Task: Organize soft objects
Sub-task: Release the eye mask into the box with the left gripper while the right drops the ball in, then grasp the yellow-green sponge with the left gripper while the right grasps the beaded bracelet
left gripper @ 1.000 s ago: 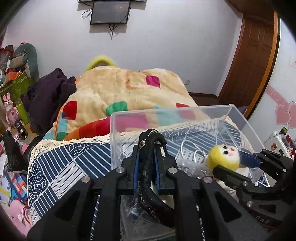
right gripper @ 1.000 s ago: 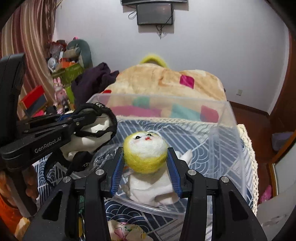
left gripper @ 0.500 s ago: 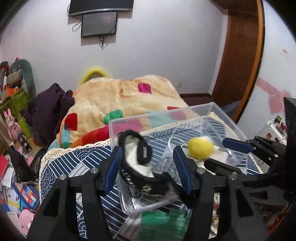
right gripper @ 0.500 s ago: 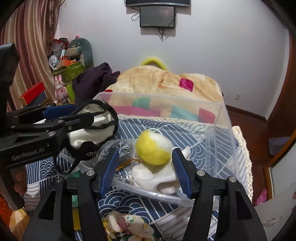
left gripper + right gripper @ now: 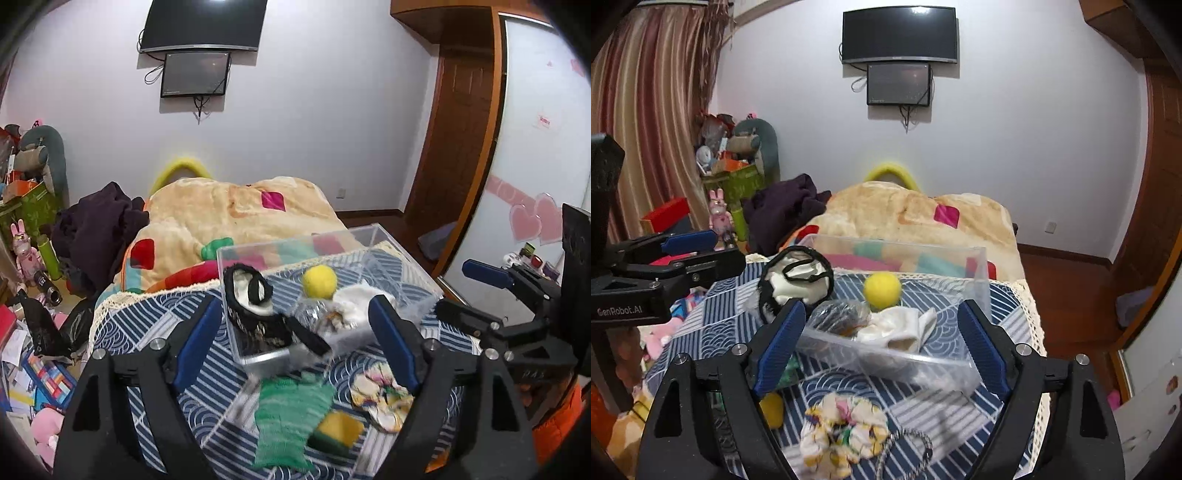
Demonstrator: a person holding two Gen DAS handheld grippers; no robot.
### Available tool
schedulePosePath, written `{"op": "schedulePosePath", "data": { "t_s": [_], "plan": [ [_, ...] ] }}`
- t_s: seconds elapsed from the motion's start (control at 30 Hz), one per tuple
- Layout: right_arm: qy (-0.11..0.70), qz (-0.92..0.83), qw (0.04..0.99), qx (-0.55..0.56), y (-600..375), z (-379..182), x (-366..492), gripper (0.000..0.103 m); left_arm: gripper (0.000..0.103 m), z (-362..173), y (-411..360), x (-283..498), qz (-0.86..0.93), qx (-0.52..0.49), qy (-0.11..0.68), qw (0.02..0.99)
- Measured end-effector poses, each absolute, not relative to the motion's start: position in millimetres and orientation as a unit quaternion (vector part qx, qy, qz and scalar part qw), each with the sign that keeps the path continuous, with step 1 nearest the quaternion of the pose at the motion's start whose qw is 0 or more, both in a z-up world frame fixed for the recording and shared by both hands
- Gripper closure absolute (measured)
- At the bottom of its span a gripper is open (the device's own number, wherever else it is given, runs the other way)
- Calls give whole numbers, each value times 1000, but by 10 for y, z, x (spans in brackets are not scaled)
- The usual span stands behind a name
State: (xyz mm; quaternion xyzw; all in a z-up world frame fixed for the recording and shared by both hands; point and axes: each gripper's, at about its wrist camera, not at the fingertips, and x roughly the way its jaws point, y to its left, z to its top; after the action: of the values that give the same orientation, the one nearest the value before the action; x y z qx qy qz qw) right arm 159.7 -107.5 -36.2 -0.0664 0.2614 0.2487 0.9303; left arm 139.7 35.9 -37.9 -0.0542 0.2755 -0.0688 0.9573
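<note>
A clear plastic box (image 5: 402, 258) (image 5: 979, 273) stands on the blue patterned bedspread. In it lie a yellow-headed felt doll (image 5: 320, 280) (image 5: 882, 289) with a white body, a black-and-white soft pouch (image 5: 251, 295) (image 5: 798, 280) and a crinkled clear bag (image 5: 838, 317). My left gripper (image 5: 295, 339) is open and empty, in front of the box. My right gripper (image 5: 882, 343) is open and empty, also in front of it. A green knit cloth (image 5: 291, 417), a yellow sponge (image 5: 336, 430) and a floral scrunchie (image 5: 380, 398) (image 5: 842, 428) lie on the bedspread near me.
A cream blanket with coloured squares (image 5: 229, 210) covers the bed behind the box. Dark clothes (image 5: 99, 229) are piled to its left. Toys and boxes clutter the floor at the left (image 5: 26, 258). A braided cord (image 5: 905, 446) lies beside the scrunchie. A wooden door (image 5: 454, 129) is at the right.
Both grippers opened and let go: the left released the pouch, the right released the doll, into the box. Both then pulled back and up from the box.
</note>
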Motion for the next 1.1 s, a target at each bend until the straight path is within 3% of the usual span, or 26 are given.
{"op": "schedulePosePath", "data": {
  "t_s": [0.57, 0.67, 0.9, 0.97, 1.1],
  "plan": [
    [371, 219, 900, -68, -1367, -1200, 1346, 20, 20, -1102, -62, 1070, -108, -58, 359, 925],
    [389, 219, 893, -59, -1407, -1309, 1362, 21, 27, -1170, -94, 1059, -112, -62, 364, 922],
    [396, 222, 887, -82, -1353, -1448, 1318, 43, 56, -1251, -149, 1088, -116, -54, 369, 921],
    [393, 223, 888, -84, -1337, -1440, 1322, 54, 63, -1270, -148, 1091, -120, -57, 370, 919],
    [393, 222, 890, -68, -1400, -1432, 1347, 80, 67, -1267, -140, 1071, -120, -57, 365, 921]
  ]
}}
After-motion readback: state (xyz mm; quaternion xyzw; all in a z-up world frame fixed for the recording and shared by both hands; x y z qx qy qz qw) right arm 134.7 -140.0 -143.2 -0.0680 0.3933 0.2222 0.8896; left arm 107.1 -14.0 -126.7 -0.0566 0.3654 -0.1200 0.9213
